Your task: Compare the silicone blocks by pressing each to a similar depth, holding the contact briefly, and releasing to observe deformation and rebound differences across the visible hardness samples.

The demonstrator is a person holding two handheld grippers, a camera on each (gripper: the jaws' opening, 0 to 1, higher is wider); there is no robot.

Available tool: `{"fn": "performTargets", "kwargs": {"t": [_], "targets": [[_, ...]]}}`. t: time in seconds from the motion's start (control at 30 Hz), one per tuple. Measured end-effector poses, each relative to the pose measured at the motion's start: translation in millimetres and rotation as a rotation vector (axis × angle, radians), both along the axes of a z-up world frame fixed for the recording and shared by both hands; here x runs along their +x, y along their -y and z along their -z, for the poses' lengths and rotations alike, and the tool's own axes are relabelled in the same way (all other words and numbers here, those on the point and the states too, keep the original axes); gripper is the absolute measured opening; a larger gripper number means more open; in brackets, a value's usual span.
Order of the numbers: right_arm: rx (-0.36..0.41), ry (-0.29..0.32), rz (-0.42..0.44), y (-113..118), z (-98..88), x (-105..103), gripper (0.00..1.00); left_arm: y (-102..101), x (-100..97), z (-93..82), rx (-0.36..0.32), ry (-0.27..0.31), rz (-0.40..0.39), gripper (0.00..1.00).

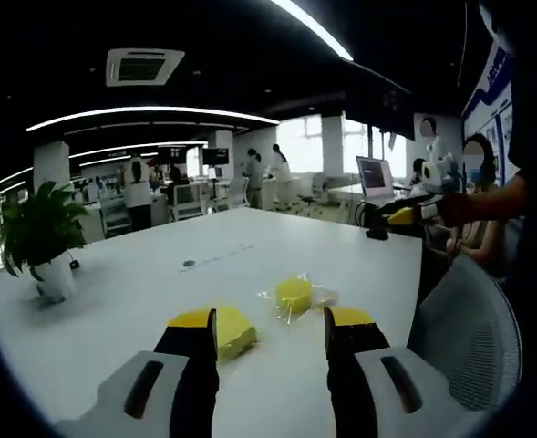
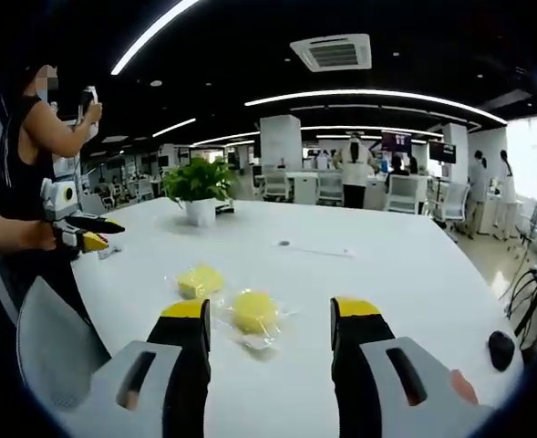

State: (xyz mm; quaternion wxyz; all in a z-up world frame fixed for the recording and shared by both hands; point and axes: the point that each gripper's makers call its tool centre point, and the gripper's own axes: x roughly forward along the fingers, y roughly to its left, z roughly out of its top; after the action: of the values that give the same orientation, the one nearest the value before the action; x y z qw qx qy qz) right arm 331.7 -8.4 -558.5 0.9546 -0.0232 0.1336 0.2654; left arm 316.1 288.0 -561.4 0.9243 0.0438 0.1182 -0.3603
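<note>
Two yellow silicone blocks lie on the white table (image 1: 159, 274). In the left gripper view one block (image 1: 236, 331) sits just past my left jaw, partly hidden by it, and the other block (image 1: 294, 295) lies in clear wrap a little farther off. My left gripper (image 1: 273, 319) hovers open in front of them, holding nothing. In the right gripper view a squarish block (image 2: 201, 281) and a rounder block (image 2: 254, 311) lie in clear wrap. My right gripper (image 2: 268, 310) is open, the rounder block showing between its jaws, untouched.
A potted plant (image 1: 45, 242) (image 2: 198, 187) stands on the table. Mesh chair backs (image 1: 473, 338) (image 2: 54, 351) sit close by. A person's hand holds a yellow-tipped gripper (image 1: 402, 217) (image 2: 90, 241) at the table edge. A black mouse (image 2: 500, 349) lies at right. People stand in the background.
</note>
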Motion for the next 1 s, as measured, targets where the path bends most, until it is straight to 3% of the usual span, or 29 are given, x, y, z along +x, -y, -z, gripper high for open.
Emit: {"fn": "performTargets", "kwargs": {"t": [0.03,0.13,0.23,0.33,0.67,0.7,0.83,1.0], "targets": [[-0.010,-0.009,-0.002,-0.3,3.7,-0.1,0.49,-1.7,-2.4,4.2,0.006,-0.027,-0.006,0.46],[-0.052,-0.057,-0.011,0.2,17.6,-2.5,0.50,-2.4,-7.2,6.4,0.027,-0.030,0.003,0.46],[-0.089,-0.096,-0.016,1.8,28.1,-7.3,0.50,-1.4,-12.2,8.7,0.024,-0.067,0.015,0.47],[-0.060,-0.113,-0.024,1.9,32.7,-11.3,0.51,-5.0,-12.4,12.4,0.035,-0.097,-0.004,0.47],[-0.047,-0.117,-0.022,4.8,32.2,-11.2,0.48,2.7,-18.3,18.4,0.035,-0.144,0.022,0.46],[-0.048,-0.114,-0.021,4.9,31.8,-10.7,0.48,3.1,-20.6,23.1,0.026,-0.186,0.023,0.44],[-0.046,-0.115,-0.024,4.7,31.0,-9.1,0.48,3.5,-17.6,22.0,-0.045,-0.215,0.007,0.43],[-0.044,-0.115,-0.038,3.5,31.6,-7.9,0.47,8.3,-13.4,23.8,-0.026,-0.231,0.018,0.43]]}}
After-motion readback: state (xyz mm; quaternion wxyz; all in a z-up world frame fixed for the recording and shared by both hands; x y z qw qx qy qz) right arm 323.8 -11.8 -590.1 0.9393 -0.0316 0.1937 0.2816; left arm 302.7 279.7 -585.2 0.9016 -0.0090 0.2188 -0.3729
